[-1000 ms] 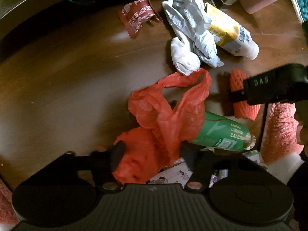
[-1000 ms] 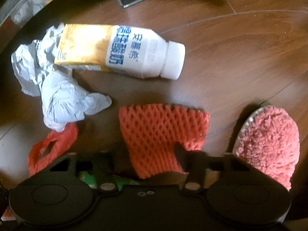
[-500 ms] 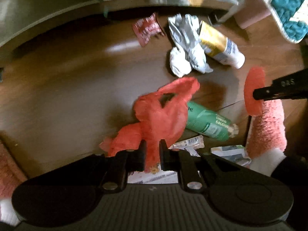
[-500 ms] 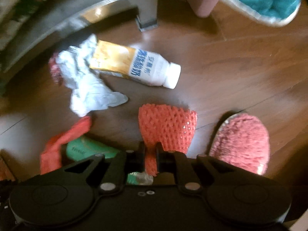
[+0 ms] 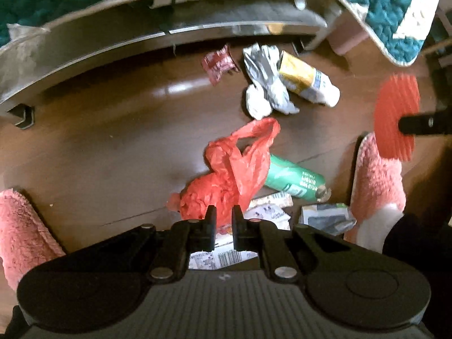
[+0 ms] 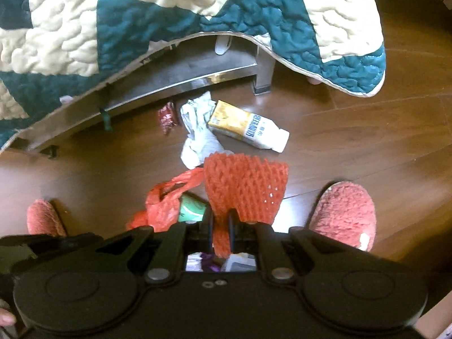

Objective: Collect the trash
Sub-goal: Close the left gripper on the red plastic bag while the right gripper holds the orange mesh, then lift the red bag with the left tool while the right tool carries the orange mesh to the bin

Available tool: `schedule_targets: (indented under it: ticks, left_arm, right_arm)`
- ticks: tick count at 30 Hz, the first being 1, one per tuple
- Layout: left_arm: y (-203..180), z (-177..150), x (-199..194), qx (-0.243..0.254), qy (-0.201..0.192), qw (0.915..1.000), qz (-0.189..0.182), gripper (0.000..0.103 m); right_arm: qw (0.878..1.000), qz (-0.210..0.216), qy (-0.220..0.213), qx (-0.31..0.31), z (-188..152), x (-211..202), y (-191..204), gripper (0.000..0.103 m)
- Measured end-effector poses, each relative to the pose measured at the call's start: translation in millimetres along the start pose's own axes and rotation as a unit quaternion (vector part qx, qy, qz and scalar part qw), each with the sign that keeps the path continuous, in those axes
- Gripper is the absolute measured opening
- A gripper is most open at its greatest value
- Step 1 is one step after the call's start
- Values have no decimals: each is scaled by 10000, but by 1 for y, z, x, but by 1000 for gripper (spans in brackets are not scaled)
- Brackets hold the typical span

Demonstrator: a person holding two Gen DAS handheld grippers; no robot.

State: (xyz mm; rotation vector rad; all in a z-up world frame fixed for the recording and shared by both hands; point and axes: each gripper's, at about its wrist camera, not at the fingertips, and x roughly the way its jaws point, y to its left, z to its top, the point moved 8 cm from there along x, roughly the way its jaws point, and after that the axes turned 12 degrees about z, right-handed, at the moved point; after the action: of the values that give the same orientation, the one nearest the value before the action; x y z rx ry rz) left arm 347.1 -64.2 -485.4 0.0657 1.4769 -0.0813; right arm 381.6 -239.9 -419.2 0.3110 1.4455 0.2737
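Dark glossy wood floor beside a bed with a teal-and-cream quilt is where the litter lies, and both tools are already loaded. At six o'clock in its own view the left gripper has its jaws pressed nearly together on a fold of the red plastic bag, a thin, crinkly film whose handle loops stand up toward twelve o'clock; I judge the bag is held up as the sack for the rest. At six o'clock in the right view, the right gripper pinches the lower edge of the orange foam net, a soft, open-mesh fruit sleeve that flares above the jaws, lifted off the floor and likely bound for the bag.

Just at four o'clock of the bag lies the green bottle, a smooth cylinder on its side, partly under the film. Printed paper scraps sit flat at five o'clock, just beside the jaws. Toward one o'clock rest crumpled silver-white wrappers, touching the yellow-and-white milk bottle, a rigid bottle on its side. A small red snack wrapper lies at twelve o'clock near the bed frame. Fuzzy pink slippers flank the pile at three and nine o'clock
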Motion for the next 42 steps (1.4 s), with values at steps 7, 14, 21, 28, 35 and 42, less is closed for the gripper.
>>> schedule_targets:
  ticks: [7,14,21,28,35,42]
  left_arm:
    - [-15,6,38,234,126,9995,-167,86]
    - [-29,9,98,804,309,9961,193,86]
    - [-35,1,135,1078,429,9920,494,85]
    - [-32,0,132,1165,272,9905,677,55]
    - [-24,3,98,849,147,9931,791,47]
    - [-3,7,8,373,-218,9965,714,47]
  right_arm:
    - [9998,147,118,12,9,17,-5,10]
    - [9993,282,239,89,11,29,-8,10]
    - [9985,365,359,200,9,38,-8,10]
    - [9986,323,354,207,11,40,-11,10]
    - [9993,281,222,137,14,35,-12,10]
    - [9988,471,-132,0,17,10,6,10]
